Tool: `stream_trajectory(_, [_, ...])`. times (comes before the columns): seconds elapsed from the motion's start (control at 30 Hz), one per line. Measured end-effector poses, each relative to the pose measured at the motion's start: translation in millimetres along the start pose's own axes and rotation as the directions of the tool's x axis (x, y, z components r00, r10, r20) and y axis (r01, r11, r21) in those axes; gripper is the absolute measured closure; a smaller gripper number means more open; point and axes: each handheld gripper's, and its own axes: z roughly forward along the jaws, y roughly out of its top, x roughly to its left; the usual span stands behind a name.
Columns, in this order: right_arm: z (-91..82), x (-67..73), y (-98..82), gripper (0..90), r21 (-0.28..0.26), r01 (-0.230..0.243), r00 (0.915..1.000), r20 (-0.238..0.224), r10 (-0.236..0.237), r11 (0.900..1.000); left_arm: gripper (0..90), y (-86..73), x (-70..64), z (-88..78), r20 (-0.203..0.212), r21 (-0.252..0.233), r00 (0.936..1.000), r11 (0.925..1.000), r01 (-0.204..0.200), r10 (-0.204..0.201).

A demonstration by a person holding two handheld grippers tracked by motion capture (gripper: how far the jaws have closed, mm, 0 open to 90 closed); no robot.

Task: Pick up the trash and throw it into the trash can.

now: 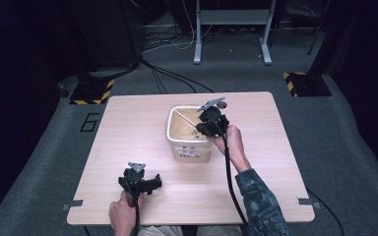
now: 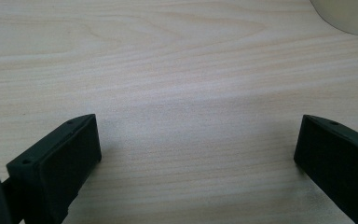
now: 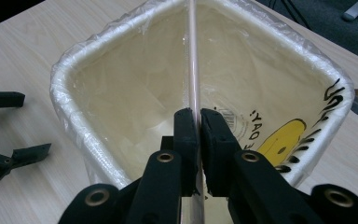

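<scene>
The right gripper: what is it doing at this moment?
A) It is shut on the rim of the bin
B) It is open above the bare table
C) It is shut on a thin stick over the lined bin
C: the right gripper pinches the thin stick, which reaches across the plastic-lined bin.

1. The bin (image 2: 349,16) is cut off by the top right corner of the left gripper view, leaving just a curved pale patch.
2. The stick (image 3: 193,70) runs down between the right gripper's (image 3: 199,122) jaws, its lower end hidden.
3. The bin's printed label (image 1: 189,152) is too small to read from above.
</scene>
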Motion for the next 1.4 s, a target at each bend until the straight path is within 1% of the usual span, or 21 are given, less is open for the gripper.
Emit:
stream_trajectory(0.13, [1.1, -0.4, -0.6, 84.1, -0.002, 0.000, 1.0000, 0.001, 0.000, 1.000, 0.1, 0.0, 0.0, 0.0, 0.000, 0.000, 1.0000, 1.0000, 0.000, 0.000])
stream_trajectory(0.17, [1.0, -0.6, -0.8, 80.2, -0.004, -0.004, 1.0000, 0.002, 0.004, 1.000, 0.1, 0.0, 0.0, 0.0, 0.000, 0.000, 1.0000, 1.0000, 0.000, 0.000])
stream_trajectory(0.2, [1.4, 0.0, -0.8, 75.1, -0.007, -0.021, 0.9998, 0.005, 0.021, 1.000, 0.1, 0.0, 0.0, 0.0, 0.000, 0.000, 1.0000, 1.0000, 0.000, 0.000])
stream_trajectory(0.27, [1.5, -0.4, -1.6, 62.6, 0.003, -0.026, 0.9997, 0.000, 0.026, 1.000, 0.1, 0.0, 0.0, 0.0, 0.000, 0.000, 1.0000, 1.0000, 0.000, 0.000])
stream_trajectory(0.33, [0.7, -0.4, -2.7, 43.0, 0.007, -0.051, 0.9987, 0.005, 0.051, 0.999, 0.1, 0.0, 0.0, 0.0, 0.000, 0.000, 1.0000, 1.0000, 0.000, 0.000])
stream_trajectory(0.37, [0.7, -0.4, -2.7, 43.0, 0.007, -0.051, 0.9987, 0.005, 0.051, 0.999, 0.1, 0.0, 0.0, 0.0, 0.000, 0.000, 1.0000, 1.0000, 0.000, 0.000])
stream_trajectory(0.4, [0.1, -0.9, -3.2, 37.6, 0.005, -0.055, 0.9984, 0.017, 0.055, 0.998, 0.1, 0.0, 0.0, 0.0, 0.000, 0.000, 1.0000, 1.0000, 0.000, 0.000])
stream_trajectory(0.43, [-2.2, -1.8, -4.9, 26.7, -0.003, -0.069, 0.9975, 0.015, 0.069, 0.998, 0.1, 0.0, 0.0, 0.0, 0.000, 0.000, 1.0000, 1.0000, 0.000, 0.000])
stream_trajectory(0.47, [-3.4, -2.3, -5.9, 23.8, -0.009, -0.072, 0.9973, 0.016, 0.072, 0.997, 0.1, 0.0, 0.0, 0.0, 0.000, 0.000, 1.0000, 1.0000, 0.000, 0.000])
stream_trajectory(0.5, [-3.4, -2.3, -5.9, 23.8, -0.009, -0.072, 0.9973, 0.016, 0.072, 0.997, 0.1, 0.0, 0.0, 0.0, 0.000, 0.000, 1.0000, 1.0000, 0.000, 0.000])
stream_trajectory(0.53, [-4.7, -2.4, -7.1, 20.3, -0.012, -0.076, 0.9970, 0.013, 0.077, 0.997, 0.1, 0.0, 0.0, 0.0, 0.000, 0.000, 1.0000, 1.0000, 0.000, 0.000])
stream_trajectory(0.57, [-7.8, -2.8, -9.9, 14.8, -0.018, -0.086, 0.9962, 0.006, 0.087, 0.996, 0.1, 0.0, 0.0, 0.0, 0.000, 0.000, 1.0000, 1.0000, 0.000, 0.000])
stream_trajectory(0.67, [-10.5, -3.0, -12.4, 13.4, -0.030, -0.094, 0.9956, -0.002, 0.094, 0.995, 0.0, 0.1, 0.0, 0.0, -0.001, 0.001, 1.0000, 1.0000, 0.001, -0.001])
stream_trajectory(0.73, [-14.5, -1.1, -17.4, 9.5, -0.044, -0.102, 0.9948, 0.005, 0.102, 0.994, 0.1, 0.1, 0.0, 0.0, -0.001, 0.001, 1.0000, 1.0000, 0.001, -0.001])
stream_trajectory(0.83, [-20.1, -0.2, -23.5, 6.2, -0.058, -0.106, 0.9942, 0.010, 0.107, 0.993, 0.1, 0.1, -0.1, 0.1, -0.002, 0.001, 1.0000, 1.0000, 0.001, -0.001])
stream_trajectory(0.97, [-29.4, -0.3, -31.1, 4.3, -0.069, -0.112, 0.9932, 0.024, 0.114, 0.991, 0.0, 0.3, -0.1, 0.3, 0.000, 0.001, 1.0000, 1.0000, 0.001, -0.001])
stream_trajectory(1.0, [-31.9, -1.5, -33.7, 3.7, -0.074, -0.101, 0.9943, 0.026, 0.103, 0.992, 0.0, 0.3, -0.2, 0.4, 0.000, 0.000, 1.0000, 1.0000, 0.002, -0.002])
stream_trajectory(1.07, [-37.4, -1.8, -38.8, 2.9, -0.074, -0.112, 0.9929, 0.032, 0.114, 0.991, 0.0, 0.3, -0.2, 0.4, 0.000, 0.000, 1.0000, 1.0000, 0.002, -0.002])
stream_trajectory(1.17, [-47.9, -4.8, -51.1, 2.4, -0.099, -0.119, 0.9920, 0.031, 0.122, 0.988, 0.0, 0.3, -0.2, 0.4, 0.000, 0.000, 1.0000, 1.0000, 0.002, -0.002])
stream_trajectory(1.33, [-63.4, -9.5, -73.0, 2.3, -0.117, -0.132, 0.9894, 0.046, 0.138, 0.984, 0.0, 0.5, -0.3, 0.6, 0.000, 0.000, 1.0000, 1.0000, 0.002, -0.002])
stream_trajectory(1.4, [-69.9, -11.2, -81.5, 2.2, -0.118, -0.144, 0.9870, 0.055, 0.151, 0.983, 0.0, 0.9, -0.7, 0.9, -0.002, 0.001, 1.0000, 1.0000, 0.008, -0.008])
